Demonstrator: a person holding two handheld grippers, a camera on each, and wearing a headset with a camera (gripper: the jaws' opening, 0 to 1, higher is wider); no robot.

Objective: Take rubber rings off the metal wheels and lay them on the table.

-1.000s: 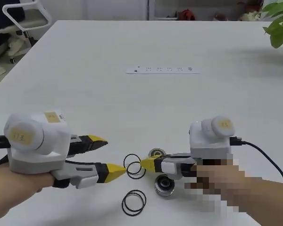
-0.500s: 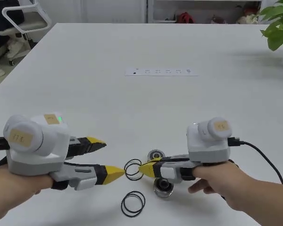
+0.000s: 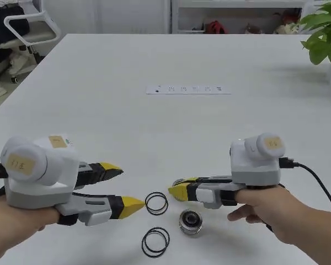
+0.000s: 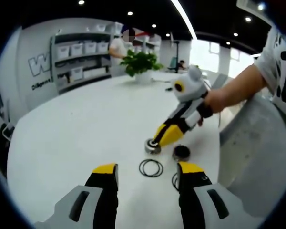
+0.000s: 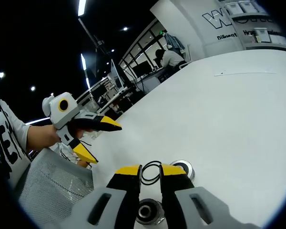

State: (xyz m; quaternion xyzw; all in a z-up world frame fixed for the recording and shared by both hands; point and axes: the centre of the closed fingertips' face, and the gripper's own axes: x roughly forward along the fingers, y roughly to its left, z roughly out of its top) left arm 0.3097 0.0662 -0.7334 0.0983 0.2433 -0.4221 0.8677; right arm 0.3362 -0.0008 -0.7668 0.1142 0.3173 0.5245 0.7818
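Two pairs of thin black rubber rings lie flat on the white table: one pair between the grippers, another nearer me. A dark-centred metal wheel stands right of them. A second, silver wheel sits by the right gripper's tip. My left gripper is wide open, its jaws left of the rings. My right gripper hovers right of the rings with a narrow gap between its jaws and nothing in them. In the right gripper view the ring and silver wheel lie just ahead.
A white power strip lies at mid-table. A potted plant stands at the far right, and an office chair beyond the far left corner. The right gripper's black cable trails right.
My right gripper has drawn back to the right, away from the ring pair, which stays on the table. The left gripper has barely moved.
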